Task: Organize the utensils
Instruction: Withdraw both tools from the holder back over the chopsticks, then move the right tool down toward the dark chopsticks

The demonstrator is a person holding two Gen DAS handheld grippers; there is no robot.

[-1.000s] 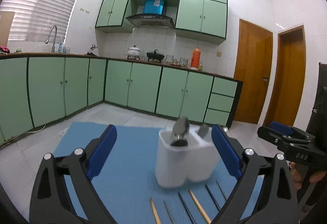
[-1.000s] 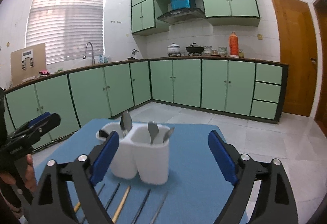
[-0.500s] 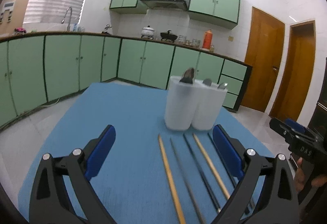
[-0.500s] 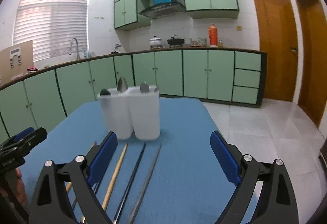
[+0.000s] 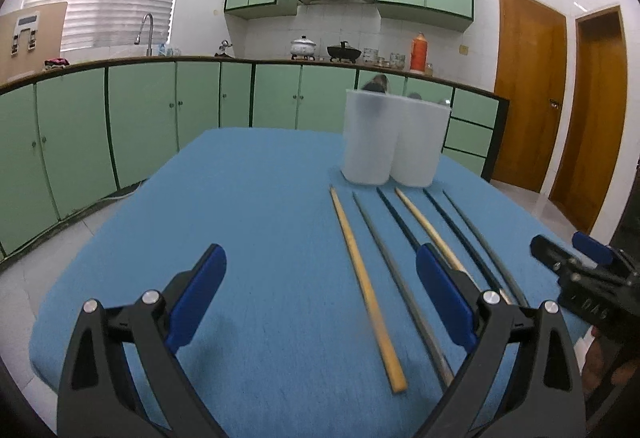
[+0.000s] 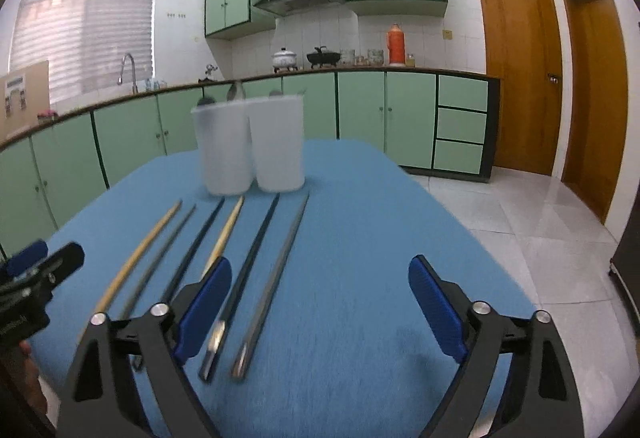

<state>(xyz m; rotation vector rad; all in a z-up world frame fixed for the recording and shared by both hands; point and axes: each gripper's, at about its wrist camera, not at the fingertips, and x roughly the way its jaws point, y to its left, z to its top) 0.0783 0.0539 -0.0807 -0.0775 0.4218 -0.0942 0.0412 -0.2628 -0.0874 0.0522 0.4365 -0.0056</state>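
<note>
- Six chopsticks [image 6: 256,274] lie close together on the blue surface [image 5: 248,238]; grabbing could catch two.
- Both claws, left claw [image 5: 320,298] and right claw [image 6: 320,302], gape wide, empty.

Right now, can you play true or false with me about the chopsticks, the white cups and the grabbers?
1. Six chopsticks lie on the blue table. True.
2. The left gripper is holding a chopstick. False: its fingers are spread wide with nothing between them.
3. The white holder stands upright beyond the chopsticks. True.
4. All the chopsticks are yellow wood. False: only two are pale wood; the others are dark or grey.
5. The right gripper is shut. False: it is open and empty.
6. Spoons poke out of the holder's top. True.
</note>
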